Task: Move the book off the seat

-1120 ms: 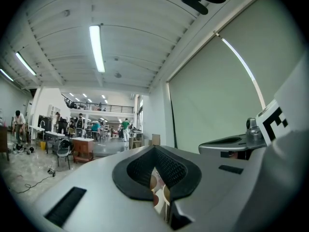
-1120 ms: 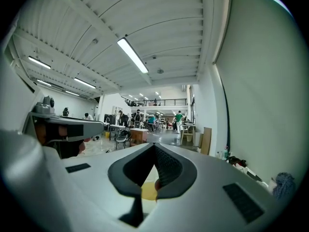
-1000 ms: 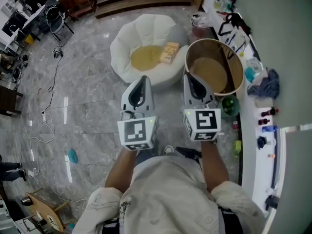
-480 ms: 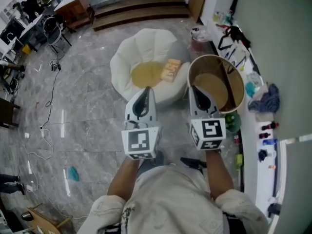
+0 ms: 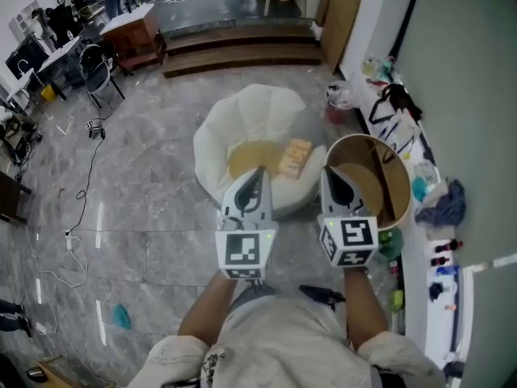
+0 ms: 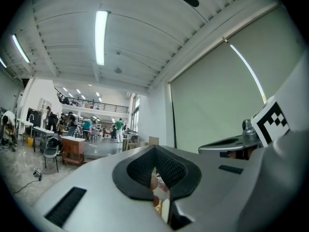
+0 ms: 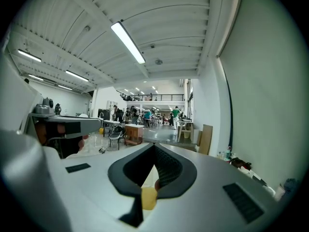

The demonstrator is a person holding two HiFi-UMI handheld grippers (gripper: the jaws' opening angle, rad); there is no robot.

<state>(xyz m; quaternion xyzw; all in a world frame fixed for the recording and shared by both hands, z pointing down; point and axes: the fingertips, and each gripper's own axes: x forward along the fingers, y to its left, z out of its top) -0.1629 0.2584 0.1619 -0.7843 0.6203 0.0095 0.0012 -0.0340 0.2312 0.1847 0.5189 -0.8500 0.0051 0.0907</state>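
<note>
Lying at the centre of the head view, the book rests on the right-hand part of the white seat, just beside the yellow cushion and close to the seat's right rim; its long axis runs roughly up and down the frame, with the top end leaning a little to the right.

Both tools are held low in the frame, pointing up the picture toward the seat; the left gripper has its tip over the seat's lower edge, below and to the left of the book; the right gripper has its tip below and to the right of it, in front of the round tub that stands touching the seat. The book falls between the two tips and further up the frame, about as near to one as to the other, and apart from both.

Each gripper's own view shows its jaws brought together with nothing between them; either one would probably have to spread before it could take the book by a long edge.
</note>
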